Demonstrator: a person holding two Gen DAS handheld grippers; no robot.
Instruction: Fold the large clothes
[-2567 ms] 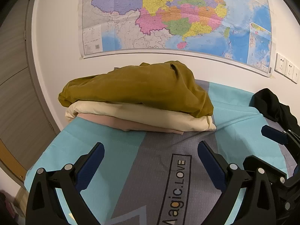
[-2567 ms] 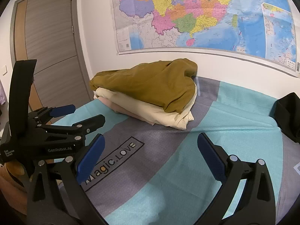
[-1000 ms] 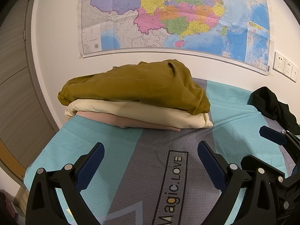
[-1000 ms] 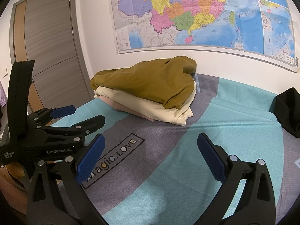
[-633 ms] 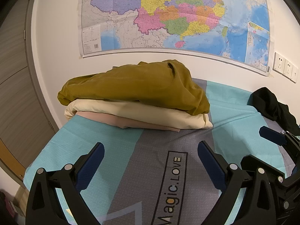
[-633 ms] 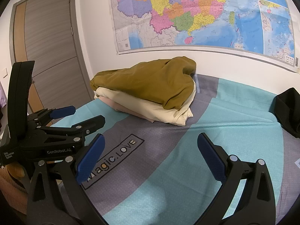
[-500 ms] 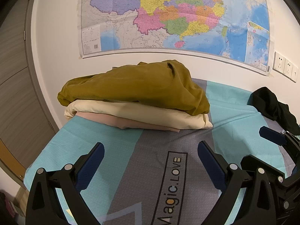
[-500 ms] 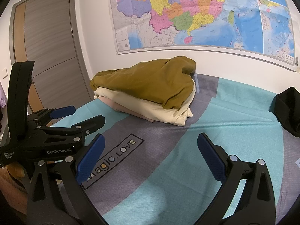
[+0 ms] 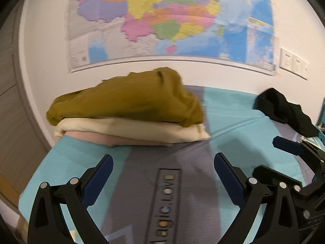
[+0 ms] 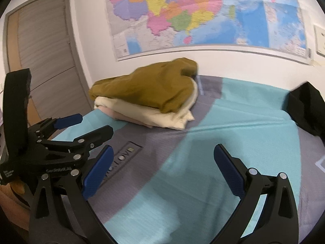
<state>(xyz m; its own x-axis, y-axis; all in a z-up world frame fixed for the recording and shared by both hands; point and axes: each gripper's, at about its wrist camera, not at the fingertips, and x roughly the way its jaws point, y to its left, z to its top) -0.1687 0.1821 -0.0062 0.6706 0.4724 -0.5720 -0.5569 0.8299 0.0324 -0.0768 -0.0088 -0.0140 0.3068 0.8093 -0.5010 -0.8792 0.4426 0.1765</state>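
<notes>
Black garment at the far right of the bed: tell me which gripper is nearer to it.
Right. The right gripper hangs open over the teal middle of the bed, the black garment ahead to its right. The left gripper, also open, sits further left, facing the folded stack.

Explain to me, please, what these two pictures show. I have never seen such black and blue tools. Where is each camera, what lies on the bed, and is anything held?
A person holds two hand tools, each with two fingers and its own camera looking forward along them. One picture comes from the left gripper, the other from the right gripper; each also sees its neighbour at the edge. Both are open and hold nothing. On the bed cover lies a stack of folded clothes: mustard on top, cream under it, pink lowest. A crumpled black garment lies apart, to the right. A map hangs on the wall.
</notes>
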